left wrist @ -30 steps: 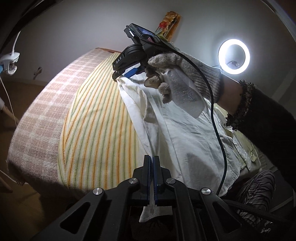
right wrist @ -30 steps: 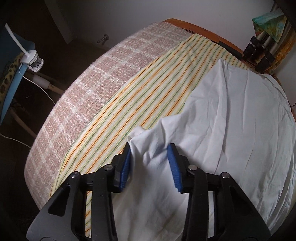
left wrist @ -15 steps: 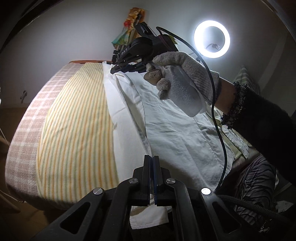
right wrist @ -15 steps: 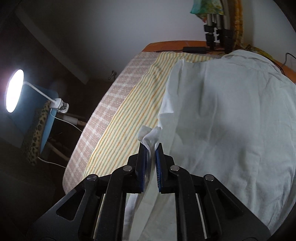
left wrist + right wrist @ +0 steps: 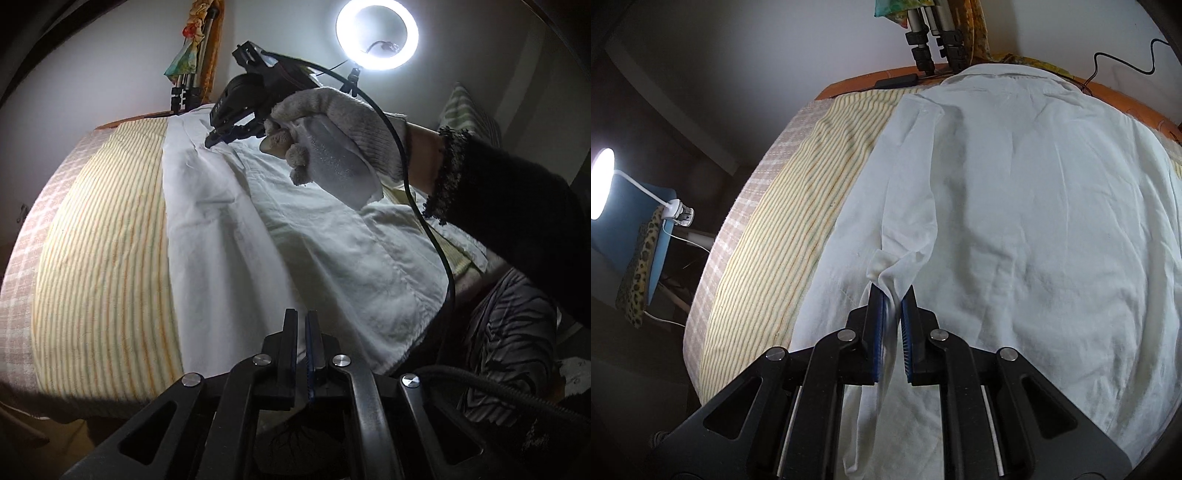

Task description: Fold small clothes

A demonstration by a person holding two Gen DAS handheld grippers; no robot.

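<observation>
Carried across since a second ago: side edge of the white cotton shirt (image 5: pixel 1034 221), now doubled over its body on the yellow striped blanket (image 5: pixel 812 206). Right gripper (image 5: pixel 893 306) clamped on bunched sleeve cloth, left gripper (image 5: pixel 301 332) pinched on the hem. First lengthwise fold seemingly halfway.

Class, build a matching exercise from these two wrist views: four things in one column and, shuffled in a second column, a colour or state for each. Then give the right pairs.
Column one:
1. shirt
2. ring light
3. right tool
4. striped cloth

Column two:
A. lit, glowing white
B. yellow, lying under the garment
C. white, spread out flat
D. shut on a fold of fabric

Pairs: 1-C, 2-A, 3-D, 4-B
</observation>
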